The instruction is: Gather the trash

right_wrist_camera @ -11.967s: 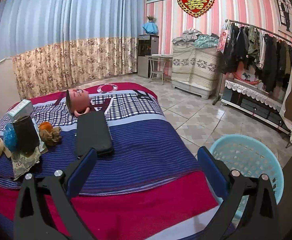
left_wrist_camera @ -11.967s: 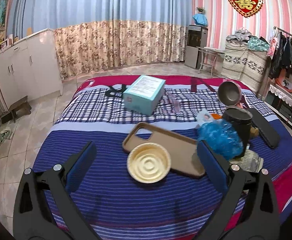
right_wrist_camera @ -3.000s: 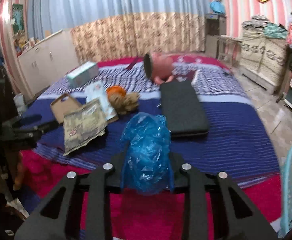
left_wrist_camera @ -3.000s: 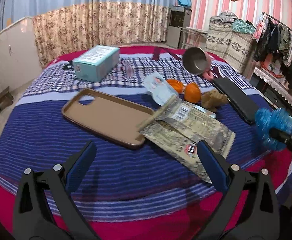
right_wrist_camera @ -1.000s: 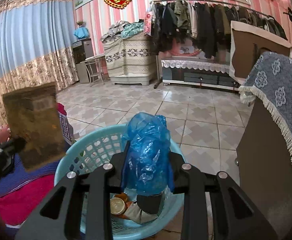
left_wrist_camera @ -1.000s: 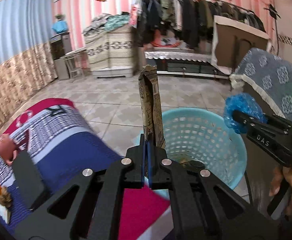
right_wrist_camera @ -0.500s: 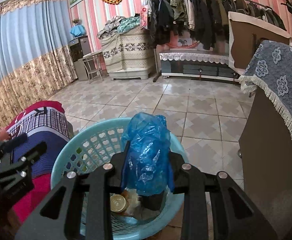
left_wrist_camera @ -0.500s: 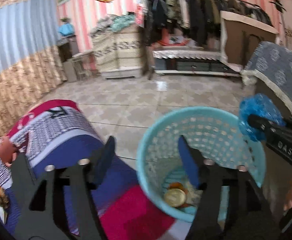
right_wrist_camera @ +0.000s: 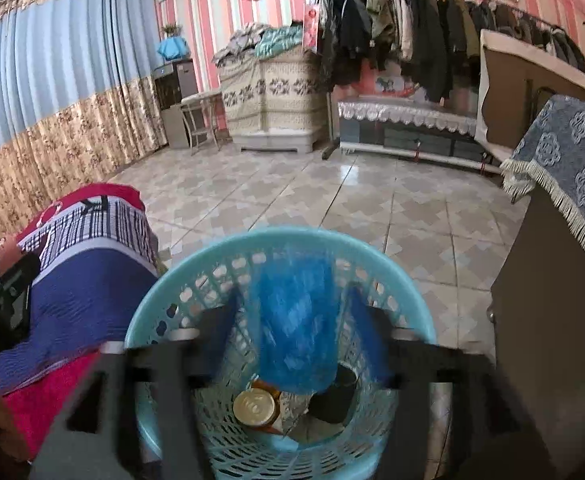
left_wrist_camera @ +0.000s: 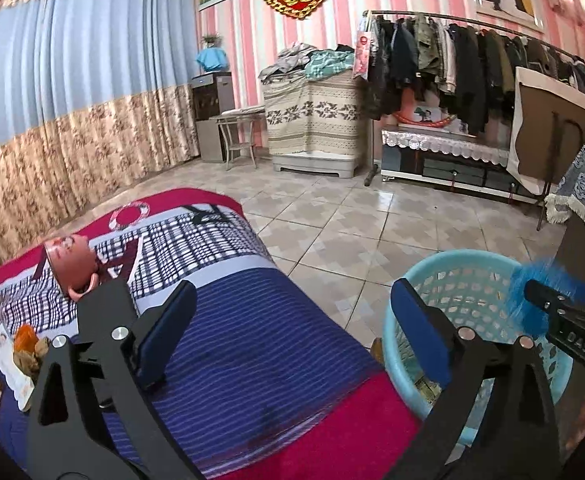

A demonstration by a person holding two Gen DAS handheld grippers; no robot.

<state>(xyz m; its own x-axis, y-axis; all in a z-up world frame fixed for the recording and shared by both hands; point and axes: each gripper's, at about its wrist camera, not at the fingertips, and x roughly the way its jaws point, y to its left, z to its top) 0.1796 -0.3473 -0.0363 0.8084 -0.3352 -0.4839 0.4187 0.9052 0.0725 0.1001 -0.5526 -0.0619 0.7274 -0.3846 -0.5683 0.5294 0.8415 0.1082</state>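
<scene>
right gripper (right_wrist_camera: 292, 320): jaws opening, motion-blurred; crumpled blue plastic bag (right_wrist_camera: 296, 320) sits in the gap between them, pads look off it, so released or just slipping free
bag vs right gripper: straight ahead between the fingers, long axis running along the gripper's pointing line, hanging down toward the basket mouth
basket vs right gripper: round light-blue perforated plastic basket (right_wrist_camera: 164, 304) directly below and ahead, rim framing the fingertips; bag is over the opening, not the rim
basket contents: below the bag, round gold tin lid (right_wrist_camera: 253, 406), dark cylindrical can (right_wrist_camera: 334, 400), flat printed foil packet (right_wrist_camera: 296, 408)
left gripper (left_wrist_camera: 288, 328): jaws opening, near full spread, nothing between them
basket vs left gripper: ahead-right, partly behind its right finger; right gripper is the nearer one, seen from here over the far rim with the bag as a blue smear
farther off left gripper: ahead-left, striped blue-and-red bedspread (left_wrist_camera: 252, 340) with a pink pot (left_wrist_camera: 70, 266) on its side and orange peel (left_wrist_camera: 26, 336), likely the next trash
change vs a second ago: left was clamped on the foil packet held upright above the basket, now packet lies inside; right was clamped tight on the bag, now letting go
</scene>
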